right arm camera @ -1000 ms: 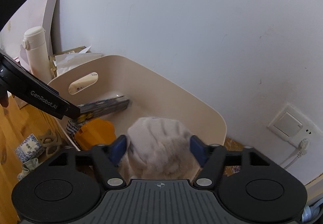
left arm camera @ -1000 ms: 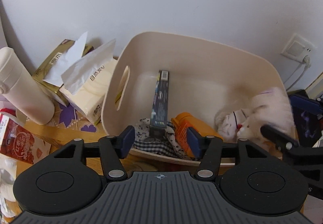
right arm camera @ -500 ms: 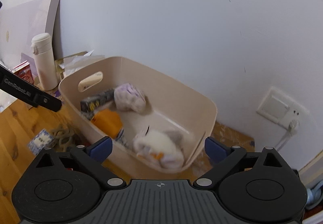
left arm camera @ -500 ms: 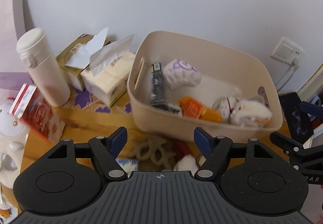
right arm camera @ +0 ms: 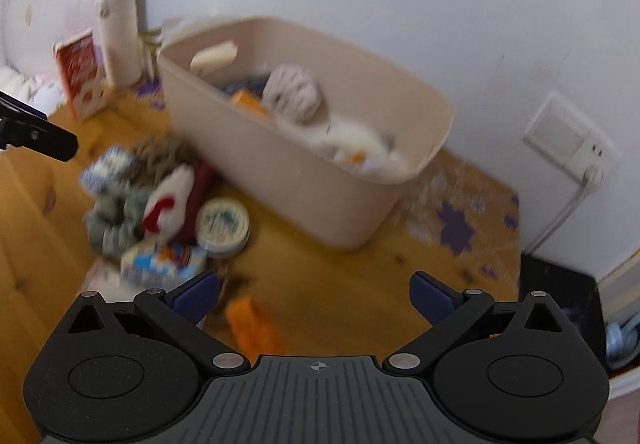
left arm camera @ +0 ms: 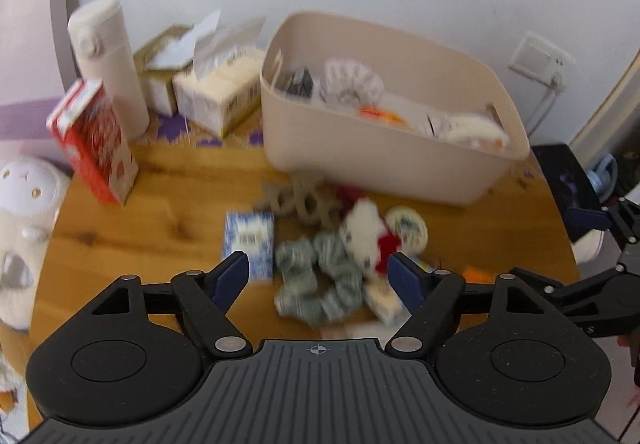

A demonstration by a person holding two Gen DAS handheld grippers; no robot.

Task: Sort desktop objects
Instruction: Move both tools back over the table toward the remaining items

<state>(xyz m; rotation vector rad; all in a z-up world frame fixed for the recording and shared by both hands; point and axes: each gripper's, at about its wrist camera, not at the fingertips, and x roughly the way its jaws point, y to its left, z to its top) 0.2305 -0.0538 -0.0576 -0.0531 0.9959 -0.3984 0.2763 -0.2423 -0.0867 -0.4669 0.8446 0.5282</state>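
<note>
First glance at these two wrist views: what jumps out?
The beige bin against the wall, already holding soft toys and an orange item. In front of it, a jumble on the wooden table: grey-green yarn, a white-and-red plush, a round tin. Both the left gripper and right gripper are open and hold nothing.

Blurred beyond telling apart: the pile [left arm camera: 340, 264] before the bin [left arm camera: 384, 159]. Hidden low behind the bin wall: its contents. Cut off at left: plush toy [left arm camera: 24, 219].
</note>
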